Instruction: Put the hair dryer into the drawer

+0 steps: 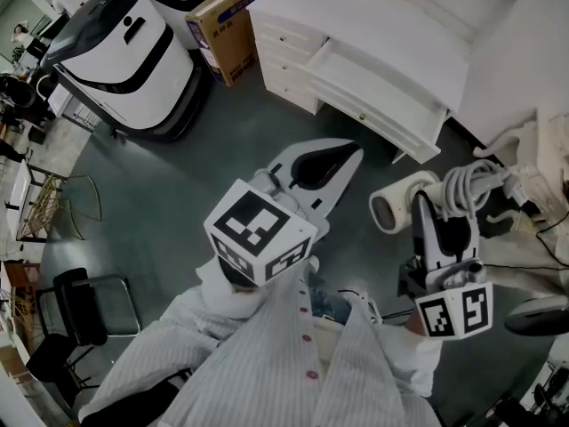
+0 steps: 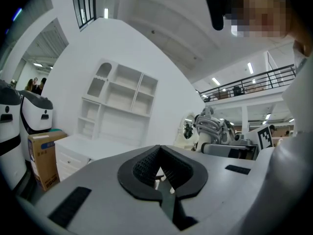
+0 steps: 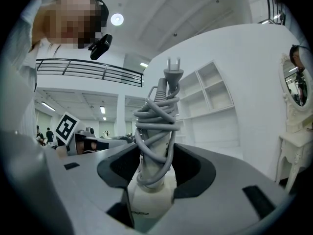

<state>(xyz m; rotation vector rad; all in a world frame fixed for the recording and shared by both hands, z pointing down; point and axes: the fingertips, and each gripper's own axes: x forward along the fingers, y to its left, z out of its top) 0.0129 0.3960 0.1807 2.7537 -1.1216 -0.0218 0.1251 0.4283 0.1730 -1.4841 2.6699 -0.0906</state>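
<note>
"Materials first: what is the right gripper (image 1: 447,225) clamped on?"

"It's a hair dryer (image 1: 400,205) in smooth off-white plastic, with a short rounded barrel. The jaws are closed on its handle. A grey rubbery cord (image 3: 154,126) is wound round the handle in loose loops, and the two-pin plug (image 3: 172,75) sticks out past them."

"And the left gripper (image 2: 159,151)?"

"That one has a matt grey shell and black ribbed pads (image 2: 142,168). Its jaws meet at the tips with nothing between them, and only a small heart-shaped hole shows between the pads."

"Where is the drawer (image 1: 373,105)?"

"It's wide, shallow and glossy white, pulled out of a white cabinet (image 1: 400,16). The hair dryer is held in the air over the dark grey floor (image 1: 178,203), to the right of the drawer and well apart from it."

"Anything standing between them?"

"The left gripper points toward the drawer front, nearer to it than the dryer is. Each gripper carries a cube with black-and-white square markers (image 1: 260,229)."

"What else is around?"

"A brown cardboard box (image 1: 227,25) stands just beside the cabinet's left end. Left of that is a rounded white-and-black machine (image 1: 116,52). There's also a black chair (image 1: 80,314) at the lower left and white open shelving (image 2: 120,102) against the wall. An oval mirror (image 3: 298,89) in a carved white frame shows too, and the person's white striped shirt (image 1: 293,363) has red buttons."
</note>
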